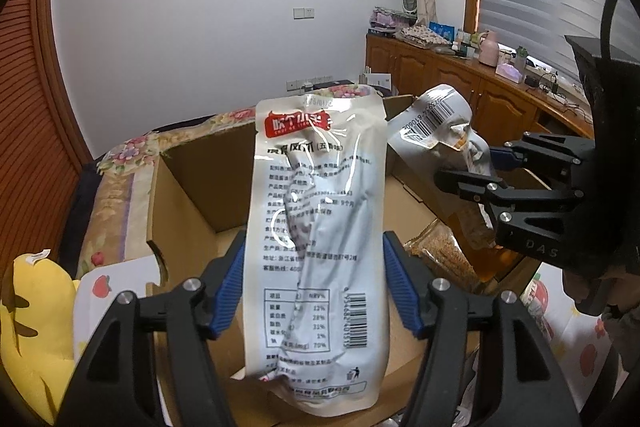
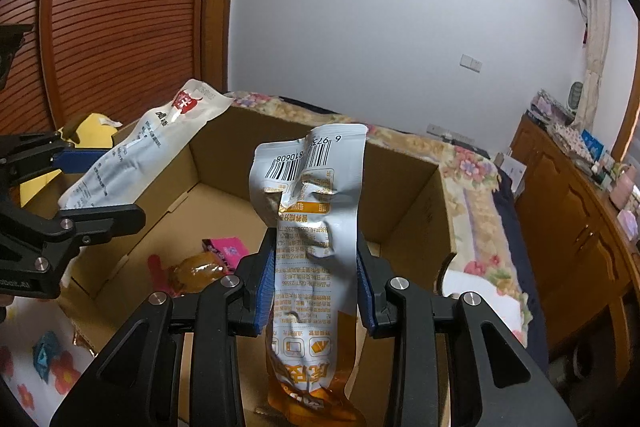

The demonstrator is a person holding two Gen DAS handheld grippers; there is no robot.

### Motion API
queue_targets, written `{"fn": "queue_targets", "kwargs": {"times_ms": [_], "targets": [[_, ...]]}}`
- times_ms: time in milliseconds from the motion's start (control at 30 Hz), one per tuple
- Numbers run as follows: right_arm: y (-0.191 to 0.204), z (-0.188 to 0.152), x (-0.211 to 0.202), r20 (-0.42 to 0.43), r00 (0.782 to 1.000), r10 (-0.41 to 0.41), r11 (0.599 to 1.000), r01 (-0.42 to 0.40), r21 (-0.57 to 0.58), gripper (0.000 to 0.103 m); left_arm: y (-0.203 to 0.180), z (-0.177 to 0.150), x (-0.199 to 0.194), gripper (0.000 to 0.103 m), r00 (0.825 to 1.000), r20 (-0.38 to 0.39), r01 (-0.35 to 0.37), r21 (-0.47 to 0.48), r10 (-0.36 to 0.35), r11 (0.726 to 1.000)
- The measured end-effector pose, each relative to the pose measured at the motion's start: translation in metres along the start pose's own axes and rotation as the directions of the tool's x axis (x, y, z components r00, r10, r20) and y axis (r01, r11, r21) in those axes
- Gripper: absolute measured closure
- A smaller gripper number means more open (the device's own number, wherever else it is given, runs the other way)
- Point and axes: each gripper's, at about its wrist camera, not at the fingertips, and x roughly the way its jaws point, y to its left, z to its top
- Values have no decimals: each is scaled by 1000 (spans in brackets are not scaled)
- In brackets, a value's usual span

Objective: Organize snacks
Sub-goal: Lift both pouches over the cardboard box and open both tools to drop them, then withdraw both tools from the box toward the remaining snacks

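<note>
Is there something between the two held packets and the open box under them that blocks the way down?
Nothing visible blocks it. The left gripper holds the white packet and the right gripper the orange packet above the open box. A few snacks lie on its floor, with bare cardboard beside them.

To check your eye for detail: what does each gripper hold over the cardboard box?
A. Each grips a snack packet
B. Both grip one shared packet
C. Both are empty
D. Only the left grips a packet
A: the left gripper pinches a white packet, and the right gripper pinches a white-and-orange packet, over the box.
</note>
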Motion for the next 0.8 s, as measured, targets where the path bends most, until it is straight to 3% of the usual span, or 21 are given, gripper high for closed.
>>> {"fn": "queue_targets", "kwargs": {"times_ms": [100,167,233,533,800], "targets": [[2,0,2,-7,1000,2,1000,-2,-6,70,0,-1,-1,38,1000,3,-3,3,3,1000],[2,-1,2,-10,1000,5,1000,-5,-3,70,-1,2,-4,24,1000,23,-12,10,12,1000],[0,-1,1,-10,1000,19,1000,-19,12,70,0,4,-10,18,999,53,-13,3,13,1000],[-1,-5,-14,12,999,48,999,-48,26,70,-1,1,-25,18,996,83,-25,10,24,1000],[-2,-7,-75,92,992,85,994,-91,60,69,-17,-9,-67,18,990,132,-52,26,48,998]]}}
